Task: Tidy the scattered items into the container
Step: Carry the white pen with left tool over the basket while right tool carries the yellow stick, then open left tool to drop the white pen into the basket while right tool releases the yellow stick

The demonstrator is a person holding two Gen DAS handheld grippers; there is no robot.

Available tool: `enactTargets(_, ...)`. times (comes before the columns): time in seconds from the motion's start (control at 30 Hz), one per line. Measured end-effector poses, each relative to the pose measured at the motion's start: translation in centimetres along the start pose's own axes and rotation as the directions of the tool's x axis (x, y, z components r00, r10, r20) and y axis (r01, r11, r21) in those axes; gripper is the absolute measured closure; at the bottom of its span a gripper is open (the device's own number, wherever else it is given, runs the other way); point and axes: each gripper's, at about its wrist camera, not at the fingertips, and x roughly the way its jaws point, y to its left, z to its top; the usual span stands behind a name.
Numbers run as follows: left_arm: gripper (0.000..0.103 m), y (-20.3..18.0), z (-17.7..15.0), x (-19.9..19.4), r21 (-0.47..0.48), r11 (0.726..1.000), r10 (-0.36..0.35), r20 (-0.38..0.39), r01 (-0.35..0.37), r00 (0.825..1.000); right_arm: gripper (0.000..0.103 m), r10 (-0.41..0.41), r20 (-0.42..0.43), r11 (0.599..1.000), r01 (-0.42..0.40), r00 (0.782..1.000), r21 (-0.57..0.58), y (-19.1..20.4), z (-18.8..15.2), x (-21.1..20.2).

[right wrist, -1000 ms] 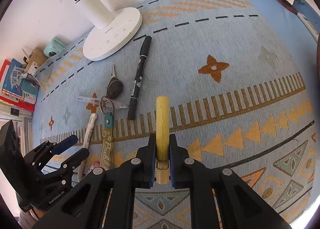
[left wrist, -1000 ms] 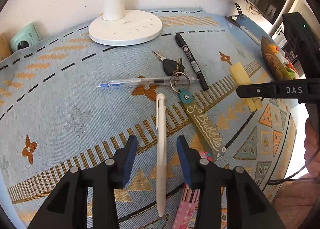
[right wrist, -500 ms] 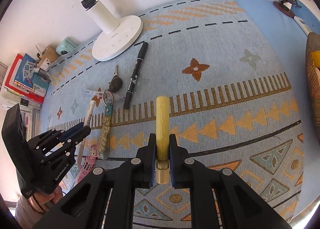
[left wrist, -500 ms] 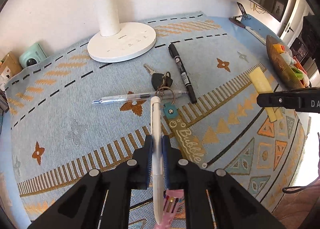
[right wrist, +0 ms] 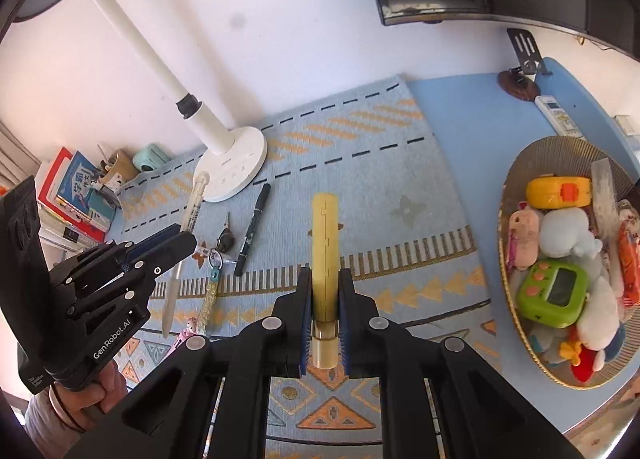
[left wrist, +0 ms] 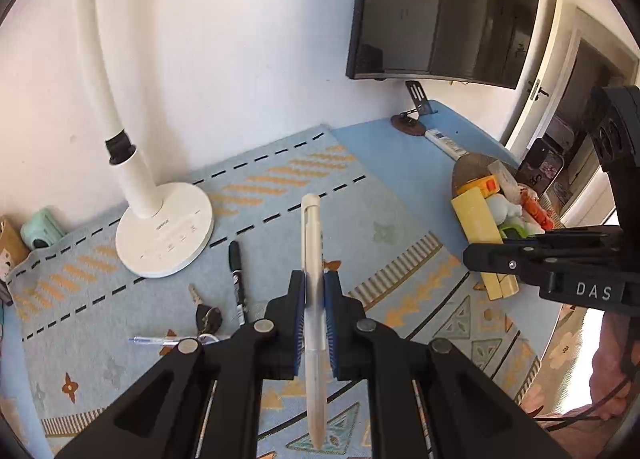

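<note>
My left gripper (left wrist: 315, 291) is shut on a white pen (left wrist: 312, 251) and holds it in the air above the patterned mat; the same pen (right wrist: 188, 219) shows in the right wrist view. My right gripper (right wrist: 325, 287) is shut on a flat yellow stick (right wrist: 325, 231), also lifted; the same yellow stick (left wrist: 478, 227) hangs beside the basket in the left wrist view. The round woven basket (right wrist: 508, 195) at the right holds plush toys and small gadgets. A black marker (right wrist: 253, 229), keys (right wrist: 225, 241) with a green strap, a clear pen (left wrist: 160, 340) and a pink item (right wrist: 188, 329) lie on the mat.
A white lamp base (right wrist: 236, 163) stands at the back of the mat near the wall. Books (right wrist: 76, 195) and a mint-green device (right wrist: 150, 159) sit at the far left. A remote (right wrist: 558, 117) and a small stand (right wrist: 520, 83) lie behind the basket. A person's hand (right wrist: 92, 391) holds the left gripper.
My left gripper shut on the white pen and lifted it off the mat. Both grippers rose and tilted up; the right one carried the yellow stick toward the basket.
</note>
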Motion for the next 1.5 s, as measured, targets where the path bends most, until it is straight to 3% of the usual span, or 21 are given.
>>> enactTargets(0.17, 0.096, -5.6, 3.8, 1.4, 0.038, 0.996, -0.081, 0.027, 0.080, 0.996, 0.091, -0.008, 0.055, 0.999, 0.005, 0.998, 0.050, -4.2, 0.8, -3.4)
enactTargets(0.4, 0.096, -13.9, 8.4, 5.0, 0.108, 0.978, -0.185, 0.041, 0.180, 0.982, 0.091, -0.104, 0.125, 0.984, 0.084, 0.987, 0.156, -12.4, 1.7, -7.2)
enactTargets(0.67, 0.096, -20.5, 10.0, 11.5, 0.117, 0.961, -0.248, -0.041, 0.251, 0.968, 0.091, -0.187, 0.084, 0.945, 0.156, 0.979, 0.289, -21.6, 1.2, -7.6)
enactTargets(0.93, 0.096, -21.6, 8.3, 15.4, 0.072, 0.970, -0.220, -0.128, 0.230, 0.967, 0.091, -0.169, 0.028, 0.936, 0.152, 0.985, 0.317, -24.9, 0.6, -5.8)
enactTargets(1.33, 0.095, -21.2, 7.0, 16.2, 0.053, 0.976, -0.202, -0.153, 0.212, 0.967, 0.091, -0.148, -0.014, 0.950, 0.145, 0.989, 0.277, -24.6, 0.6, -4.0)
enactTargets(1.4, 0.085, -20.8, 6.7, 15.9, 0.039, 0.975, -0.212, -0.154, 0.220, 0.965, 0.091, -0.151, -0.028, 0.951, 0.153, 0.988, 0.270, -24.4, 0.6, -3.6)
enactTargets(1.5, 0.060, -19.8, 6.2, 14.6, 0.030, 0.974, -0.220, -0.137, 0.226, 0.966, 0.088, -0.177, -0.053, 0.949, 0.185, 0.983, 0.257, -24.0, 0.7, -3.2)
